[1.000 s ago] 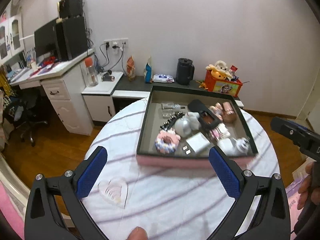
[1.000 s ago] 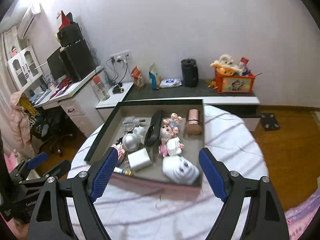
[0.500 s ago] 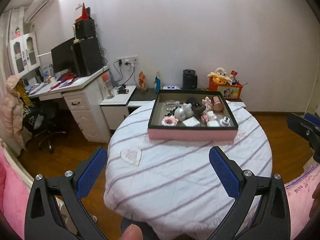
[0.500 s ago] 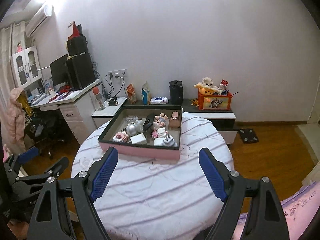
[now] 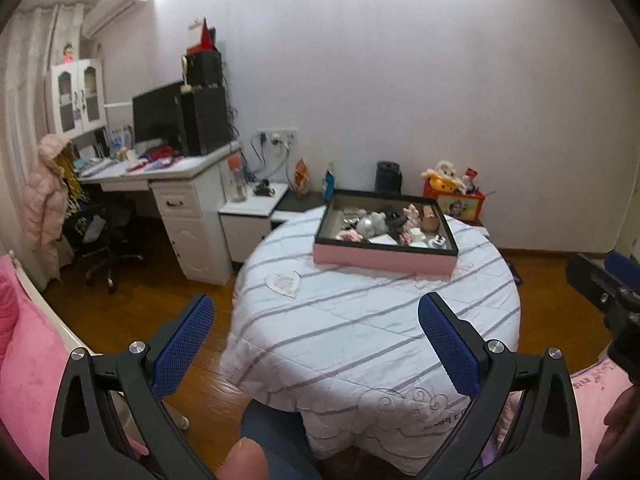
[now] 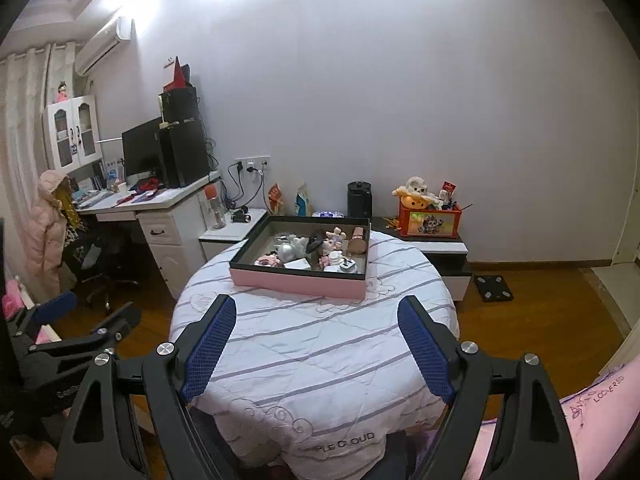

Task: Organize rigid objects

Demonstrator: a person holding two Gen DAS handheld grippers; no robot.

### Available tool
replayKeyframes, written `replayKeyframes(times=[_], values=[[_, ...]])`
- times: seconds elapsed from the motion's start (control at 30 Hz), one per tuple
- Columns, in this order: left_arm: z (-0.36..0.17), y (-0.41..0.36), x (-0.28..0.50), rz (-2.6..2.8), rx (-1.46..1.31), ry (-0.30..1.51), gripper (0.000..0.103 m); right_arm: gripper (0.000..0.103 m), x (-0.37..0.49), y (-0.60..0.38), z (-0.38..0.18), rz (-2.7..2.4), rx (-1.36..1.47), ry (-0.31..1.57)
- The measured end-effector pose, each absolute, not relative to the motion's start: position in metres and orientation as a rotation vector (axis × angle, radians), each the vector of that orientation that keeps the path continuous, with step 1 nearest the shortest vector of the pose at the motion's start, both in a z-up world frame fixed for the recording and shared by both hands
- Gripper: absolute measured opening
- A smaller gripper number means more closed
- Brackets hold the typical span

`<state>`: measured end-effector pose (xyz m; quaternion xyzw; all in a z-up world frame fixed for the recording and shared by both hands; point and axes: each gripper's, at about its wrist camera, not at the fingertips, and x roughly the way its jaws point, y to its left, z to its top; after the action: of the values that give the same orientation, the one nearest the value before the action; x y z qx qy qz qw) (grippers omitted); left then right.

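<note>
Bedroom with pale walls and wooden floor; round table under a white quilted cloth with grey stripes (image 5: 372, 320) filling the centre of the left wrist view. At frame centre, toward the far edge of that cloth, a shallow pink-sided box with a dark rim (image 5: 384, 258). Inside it, a crowded jumble: a silvery rounded object (image 5: 370, 224), a pink fluffy ring (image 5: 349, 235), a small pink figurine (image 5: 412, 213), a copper-pink cylinder (image 5: 430, 218), a white flat square (image 5: 383, 240); the rest too small to name. Bare cloth around the box, nothing loose on it. Left gripper (image 5: 316, 336) low in the frame, blue pads spread wide, holding nothing, well apart from the box. Edge of the other tool at the right border.

Right wrist view: same table, cloth hem (image 6: 320, 436) near the bottom, pink-sided box (image 6: 298, 282) at centre. Same contents heaped together, no dividers discernible. Behind it at centre right, a red toy crate with plush animals (image 6: 428, 218) on a low cabinet. Right gripper (image 6: 316, 344) likewise spread wide and empty, hovering short of the table.

Judging by the lie of things: items gathered in the box, none left outside, so either finished or sorting within the box not yet begun; cannot tell which.
</note>
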<state>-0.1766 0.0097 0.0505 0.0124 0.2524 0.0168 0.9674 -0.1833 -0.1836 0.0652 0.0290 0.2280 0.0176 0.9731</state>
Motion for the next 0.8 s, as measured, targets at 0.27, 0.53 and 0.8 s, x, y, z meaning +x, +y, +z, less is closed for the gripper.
replayKeyframes(times=[0.27,0.53,0.8], values=[[0.056,0.012,-0.19,0.036,0.024,0.502,0.103,0.085,-0.193,-0.175,0.062,0.049,0.066,0.462],[0.06,0.01,-0.197,0.031,0.016,0.485,0.103,0.085,-0.198,-0.18,0.064,0.031,0.07,0.456],[0.061,0.011,-0.201,0.036,0.012,0.488,0.103,0.085,-0.2,-0.175,0.063,0.032,0.062,0.46]])
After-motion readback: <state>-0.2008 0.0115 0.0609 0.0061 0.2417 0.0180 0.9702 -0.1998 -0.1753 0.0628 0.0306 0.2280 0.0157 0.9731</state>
